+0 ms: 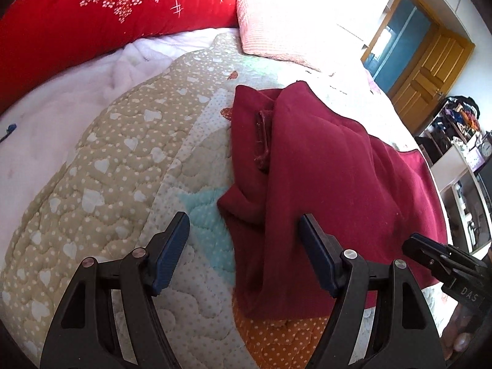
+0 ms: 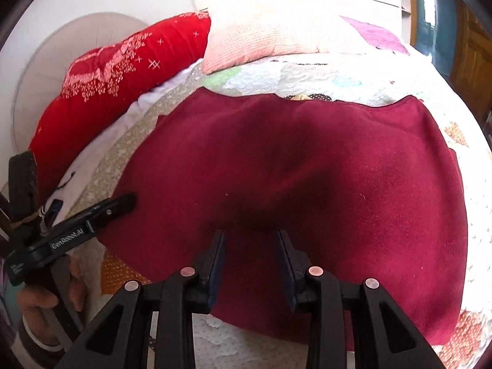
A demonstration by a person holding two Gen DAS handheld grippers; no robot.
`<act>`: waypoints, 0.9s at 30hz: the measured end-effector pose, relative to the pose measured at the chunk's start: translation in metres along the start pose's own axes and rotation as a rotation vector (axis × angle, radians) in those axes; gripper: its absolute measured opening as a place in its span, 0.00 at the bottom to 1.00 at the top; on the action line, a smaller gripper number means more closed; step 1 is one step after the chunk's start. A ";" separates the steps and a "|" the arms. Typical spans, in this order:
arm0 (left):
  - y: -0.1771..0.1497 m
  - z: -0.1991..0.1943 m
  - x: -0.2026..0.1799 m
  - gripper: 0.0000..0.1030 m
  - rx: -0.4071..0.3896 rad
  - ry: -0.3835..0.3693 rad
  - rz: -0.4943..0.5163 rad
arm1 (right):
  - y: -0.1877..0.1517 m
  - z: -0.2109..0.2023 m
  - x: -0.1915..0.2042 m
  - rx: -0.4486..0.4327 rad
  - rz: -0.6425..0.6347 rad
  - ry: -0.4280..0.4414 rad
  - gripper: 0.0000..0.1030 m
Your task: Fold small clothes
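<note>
Maroon garment [image 2: 292,184] lies under both parted, empty hand-held grippers: left [image 1: 244,230], right [image 2: 250,240].

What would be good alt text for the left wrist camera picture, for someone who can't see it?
A dark red garment, partly folded over itself, lies on a quilted bedspread with hearts and dots. The open left gripper hovers at the garment's near left edge, holding nothing. A red pillow and a pink pillow lie behind.
</note>
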State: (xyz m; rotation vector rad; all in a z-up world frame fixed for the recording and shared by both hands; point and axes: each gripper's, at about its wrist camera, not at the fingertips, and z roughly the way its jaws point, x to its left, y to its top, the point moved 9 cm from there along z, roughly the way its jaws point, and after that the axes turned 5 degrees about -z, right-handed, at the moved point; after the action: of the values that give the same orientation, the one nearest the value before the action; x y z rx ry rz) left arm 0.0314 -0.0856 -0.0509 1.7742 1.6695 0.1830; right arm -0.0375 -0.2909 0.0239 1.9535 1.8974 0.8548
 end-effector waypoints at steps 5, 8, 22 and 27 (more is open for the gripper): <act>0.000 0.000 0.001 0.72 0.008 -0.014 -0.012 | 0.008 0.001 0.008 -0.002 0.034 0.023 0.31; -0.001 0.000 0.002 0.72 0.008 -0.016 -0.011 | 0.018 0.001 0.016 -0.012 0.016 0.018 0.31; 0.001 0.002 0.001 0.72 0.029 -0.033 -0.009 | 0.050 0.030 0.016 0.007 0.026 0.013 0.31; 0.000 0.003 0.001 0.72 0.033 -0.038 -0.012 | 0.083 0.039 0.048 0.017 0.016 0.105 0.32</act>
State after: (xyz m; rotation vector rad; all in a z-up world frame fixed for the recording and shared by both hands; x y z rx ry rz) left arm 0.0333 -0.0860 -0.0530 1.7808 1.6641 0.1158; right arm 0.0506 -0.2436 0.0519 1.9729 1.9552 0.9666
